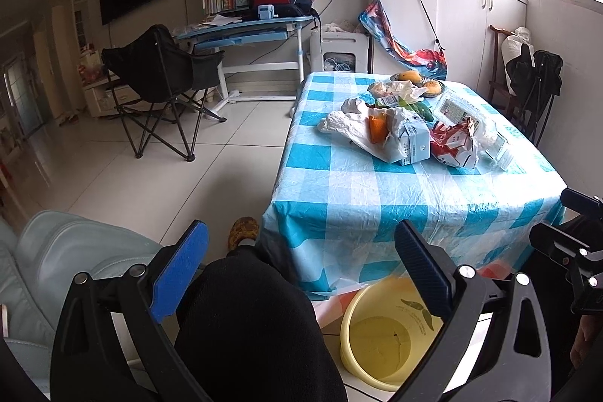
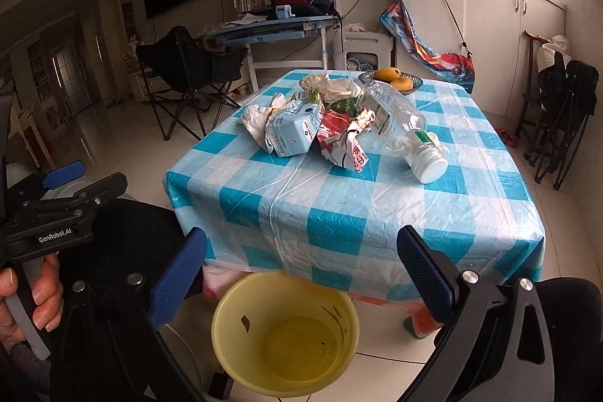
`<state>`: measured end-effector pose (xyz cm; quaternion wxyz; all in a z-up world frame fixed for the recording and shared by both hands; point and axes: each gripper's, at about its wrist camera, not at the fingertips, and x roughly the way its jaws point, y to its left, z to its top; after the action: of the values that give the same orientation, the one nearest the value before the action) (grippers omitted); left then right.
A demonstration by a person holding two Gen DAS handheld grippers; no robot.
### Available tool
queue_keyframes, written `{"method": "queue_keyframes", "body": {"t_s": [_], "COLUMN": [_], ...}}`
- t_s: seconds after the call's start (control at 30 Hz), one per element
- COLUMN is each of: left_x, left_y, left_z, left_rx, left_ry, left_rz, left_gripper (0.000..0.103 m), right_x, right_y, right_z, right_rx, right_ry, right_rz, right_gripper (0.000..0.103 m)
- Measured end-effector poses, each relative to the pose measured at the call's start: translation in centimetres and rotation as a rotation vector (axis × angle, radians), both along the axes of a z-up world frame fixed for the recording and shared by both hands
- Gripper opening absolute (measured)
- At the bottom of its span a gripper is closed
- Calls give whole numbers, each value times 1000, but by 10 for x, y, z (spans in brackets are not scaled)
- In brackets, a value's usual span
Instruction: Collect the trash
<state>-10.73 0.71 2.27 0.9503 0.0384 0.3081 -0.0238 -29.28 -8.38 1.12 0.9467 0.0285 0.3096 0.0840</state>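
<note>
Yellow plastic marks the one receptacle here: a bucket (image 2: 284, 330) on the floor just under the near edge of the bench (image 2: 339, 213), and it looks empty, so by my reading the collecting has not begun.

Taking the heap on the checked cloth from its left end: a crumpled white bag (image 2: 258, 117) lies leftmost, then a pale blue milk carton (image 2: 296, 130) on its side touching it, then a torn red-and-white wrapper (image 2: 341, 138) against the carton, and right of that a clear plastic bottle (image 2: 395, 117) lying down with its white cap toward the bucket. More crumpled white wrapping (image 2: 331, 85) sits behind the carton. All of it remains to be moved.

Behind the heap, a dish of mangoes (image 2: 394, 78) probably is not trash, though that corner is too cluttered to be sure.

Both tools hang low near the bucket, well short of the heap. The left tool (image 1: 301, 270) has its jaws wide apart and holds nothing; the right tool (image 2: 301, 274) likewise stands apart and bare. The bench edge lies between them and the rubbish, and the operator's dark knee (image 1: 248, 319) fills the lower left-wrist view.
</note>
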Motion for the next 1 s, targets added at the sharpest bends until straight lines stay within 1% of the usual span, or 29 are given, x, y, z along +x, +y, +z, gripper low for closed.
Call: {"method": "queue_keyframes", "body": {"t_s": [0.07,0.13,0.2,0.27,0.4,0.5,0.73,1.0], "left_x": [-3,-6,-9,-12,-16,-12,-13,-10], "left_y": [0,-2,-5,-8,-9,-8,-8,1], "left_z": [0,0,0,1,4,4,5,4], "left_rx": [-15,-28,-18,-5,2,-8,-8,-41], "left_ry": [-4,-5,-8,-18,-38,-29,-40,-32], "left_rz": [-12,-27,-28,-27,-11,2,5,22], "left_gripper": [96,96,96,96,96,96,96,96], "right_x": [-5,-7,-9,-12,-24,-27,-20,-18], "right_y": [0,-2,-6,-11,-12,-12,-9,-3], "right_z": [5,5,3,7,15,16,11,8], "right_rx": [5,6,25,36,26,16,3,-14], "right_ry": [-32,-28,-15,-25,-52,-61,-38,-32], "right_rz": [5,-1,-6,-10,-17,-13,-3,26], "right_gripper": [97,97,97,97,97,97,97,97]}}
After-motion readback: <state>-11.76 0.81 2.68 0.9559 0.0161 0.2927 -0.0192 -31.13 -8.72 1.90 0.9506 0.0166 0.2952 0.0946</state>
